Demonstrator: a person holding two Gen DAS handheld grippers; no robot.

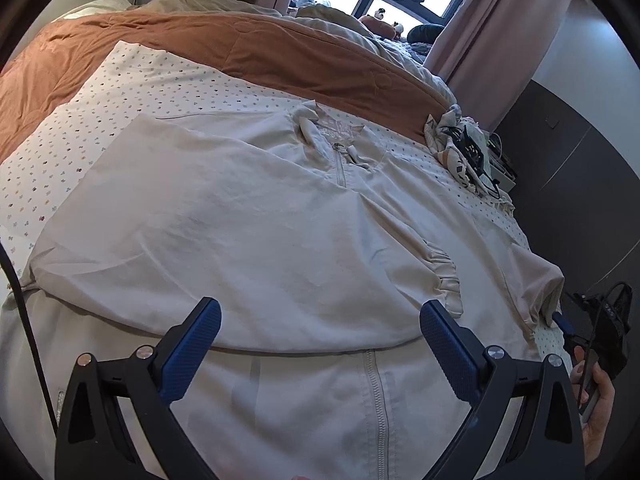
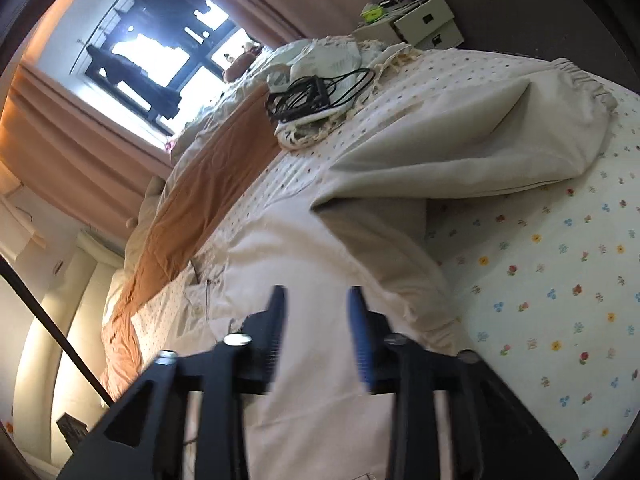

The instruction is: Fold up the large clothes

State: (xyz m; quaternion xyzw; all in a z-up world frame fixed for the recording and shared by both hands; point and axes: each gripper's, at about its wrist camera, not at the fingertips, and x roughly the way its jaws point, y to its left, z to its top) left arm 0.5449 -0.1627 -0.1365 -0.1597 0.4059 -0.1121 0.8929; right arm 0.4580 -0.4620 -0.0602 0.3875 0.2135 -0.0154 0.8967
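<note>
The bed (image 1: 132, 76) is filling both views, its flowered sheet (image 2: 560, 280) is showing at the right of the right wrist view, and an orange blanket (image 1: 120, 48) is lying across the upper part of the left wrist view.

The jacket (image 1: 224, 216), pale beige with a front zipper (image 1: 378, 408), is lying spread on the sheet and occupying the centre of the left wrist view. One side panel is lying folded over the front. A sleeve with an elastic cuff (image 1: 444, 276) is lying at centre right; in the right wrist view the other sleeve (image 2: 460, 148) is extending toward the upper right of the frame, not yet folded in.

A bundle of cloth and black cables (image 2: 312, 96) is resting on the sheet beyond the jacket, well apart from both tools.

The left hand-held gripper (image 1: 320, 320) is hovering above the folded panel with its jaws wide apart, holding nothing. The right hand-held gripper (image 2: 316, 300) is showing motion blur; its jaws are standing partly apart with jacket fabric visible between them, and contact cannot be confirmed.

Judged step: folding the sides inward. The next move is likely calling for taking the outstretched sleeve near its cuff and laying it across the body, keeping the fabric flat.
</note>
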